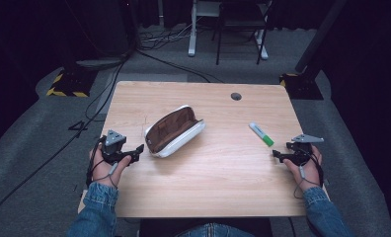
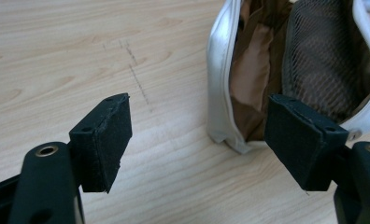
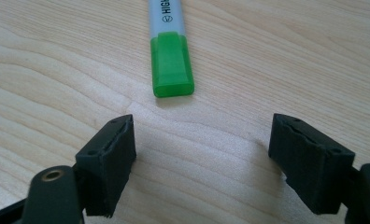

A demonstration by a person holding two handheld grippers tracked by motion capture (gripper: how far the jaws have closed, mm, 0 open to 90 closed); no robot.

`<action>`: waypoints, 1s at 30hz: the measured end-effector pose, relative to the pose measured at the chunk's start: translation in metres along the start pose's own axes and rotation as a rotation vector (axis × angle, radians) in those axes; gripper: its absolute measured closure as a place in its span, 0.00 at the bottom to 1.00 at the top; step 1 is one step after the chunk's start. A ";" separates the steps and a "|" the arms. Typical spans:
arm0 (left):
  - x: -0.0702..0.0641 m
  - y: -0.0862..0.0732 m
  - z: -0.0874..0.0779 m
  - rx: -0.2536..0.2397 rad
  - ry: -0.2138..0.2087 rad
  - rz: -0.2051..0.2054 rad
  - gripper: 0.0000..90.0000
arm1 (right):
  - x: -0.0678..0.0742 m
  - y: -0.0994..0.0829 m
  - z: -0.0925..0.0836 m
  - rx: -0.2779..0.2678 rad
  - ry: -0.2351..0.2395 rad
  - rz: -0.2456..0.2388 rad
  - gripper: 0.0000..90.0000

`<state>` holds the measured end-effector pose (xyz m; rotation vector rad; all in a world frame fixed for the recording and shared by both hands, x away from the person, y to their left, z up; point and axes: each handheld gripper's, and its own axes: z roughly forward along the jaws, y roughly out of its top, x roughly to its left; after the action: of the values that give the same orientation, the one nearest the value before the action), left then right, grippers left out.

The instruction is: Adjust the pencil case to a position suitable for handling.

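Green-capped highlighter (image 3: 170,51) lettered "HIGH" — both claws, left (image 2: 197,140) and right (image 3: 202,161), apart, empty.

Left gripper view: white zip pouch with brown lining and mesh pocket (image 2: 290,70) cut off by top and right edges; inside of the mesh too dark to tell. Right gripper view: white highlighter pen with green cap (image 3: 171,56) cropped at top edge, print reads just "HIGH". High view: bench (image 1: 208,177) near edge partly hidden behind denim sleeves; pen label too small to read.
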<state>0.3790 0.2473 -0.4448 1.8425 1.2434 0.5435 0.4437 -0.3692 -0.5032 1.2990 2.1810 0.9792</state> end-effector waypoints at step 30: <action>-0.003 0.026 0.047 -0.036 -0.096 0.014 0.32 | 0.000 0.000 0.000 -0.002 0.001 -0.004 0.26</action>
<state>0.4260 0.2218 -0.4499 1.8269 1.1504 0.4766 0.4432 -0.3691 -0.5034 1.2934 2.1812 0.9808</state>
